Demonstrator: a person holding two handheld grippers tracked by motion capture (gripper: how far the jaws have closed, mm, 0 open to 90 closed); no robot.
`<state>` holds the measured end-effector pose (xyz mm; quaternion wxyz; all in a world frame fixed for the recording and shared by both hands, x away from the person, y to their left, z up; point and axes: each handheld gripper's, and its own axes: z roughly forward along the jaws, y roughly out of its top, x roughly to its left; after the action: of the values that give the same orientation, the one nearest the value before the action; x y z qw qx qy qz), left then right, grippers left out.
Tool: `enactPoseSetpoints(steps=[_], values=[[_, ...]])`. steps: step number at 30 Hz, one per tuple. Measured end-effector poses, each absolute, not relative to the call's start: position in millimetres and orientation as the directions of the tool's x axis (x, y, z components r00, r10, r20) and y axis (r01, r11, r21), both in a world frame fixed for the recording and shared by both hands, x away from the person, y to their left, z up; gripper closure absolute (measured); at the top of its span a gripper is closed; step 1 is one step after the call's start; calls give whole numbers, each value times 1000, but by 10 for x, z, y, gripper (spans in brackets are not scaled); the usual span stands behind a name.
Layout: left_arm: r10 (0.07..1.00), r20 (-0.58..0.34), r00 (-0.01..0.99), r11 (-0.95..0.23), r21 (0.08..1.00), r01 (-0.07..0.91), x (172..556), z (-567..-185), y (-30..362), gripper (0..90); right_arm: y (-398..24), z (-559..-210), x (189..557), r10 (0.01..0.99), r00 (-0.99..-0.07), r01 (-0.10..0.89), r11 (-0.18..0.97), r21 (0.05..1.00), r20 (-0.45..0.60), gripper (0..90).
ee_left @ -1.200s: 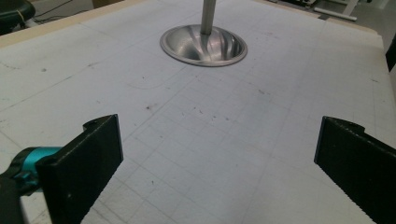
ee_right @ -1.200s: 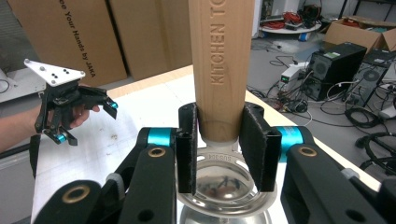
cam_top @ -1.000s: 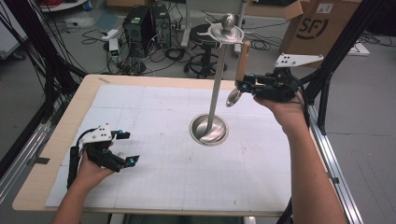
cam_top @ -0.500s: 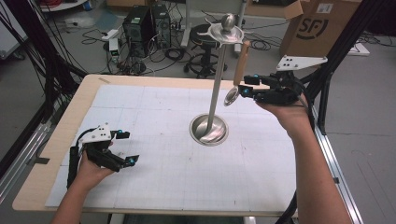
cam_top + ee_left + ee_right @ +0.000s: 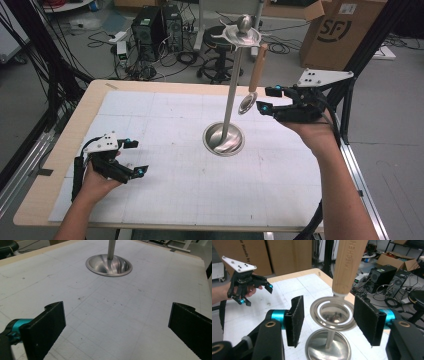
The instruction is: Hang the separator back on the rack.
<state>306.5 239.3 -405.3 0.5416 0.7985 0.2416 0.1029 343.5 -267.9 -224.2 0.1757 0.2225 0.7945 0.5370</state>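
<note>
A metal stand (image 5: 231,95) rises from its round base (image 5: 223,138) near the middle of the table (image 5: 60,150). From the stand's top disc hangs a small strainer (image 5: 247,104) by its wooden handle (image 5: 258,67) — at about two o'clock from the base.

The right gripper (image 5: 265,99) sits at three o'clock of the strainer. Its jaws have just been opening and now stand apart on either side of the metal ring, pads clear of it.

The left gripper (image 5: 135,157) rests low at eight o'clock — jaws wide apart, holding nothing.
</note>
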Motion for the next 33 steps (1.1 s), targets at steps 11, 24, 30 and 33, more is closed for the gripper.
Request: enactPoseSetpoints(steps=[11, 24, 30, 33], values=[[498, -103, 861, -283, 919, 274, 3071, -4044, 2415, 17, -2750, -2445, 3369, 556, -831, 184, 326, 927, -30, 364], [500, -108, 859, -278, 920, 277, 3079, -4051, 2425, 17, -2779, -2867, 3326, 570, -822, 231, 322, 918, 7, 304], [496, -108, 862, -282, 918, 277, 3081, -4055, 2417, 17, -2814, -3025, 3305, 584, -812, 254, 316, 914, 24, 273], [498, -109, 860, -282, 918, 279, 3085, -4055, 2423, 17, -2830, -3091, 3284, 585, -811, 260, 315, 913, 29, 271]])
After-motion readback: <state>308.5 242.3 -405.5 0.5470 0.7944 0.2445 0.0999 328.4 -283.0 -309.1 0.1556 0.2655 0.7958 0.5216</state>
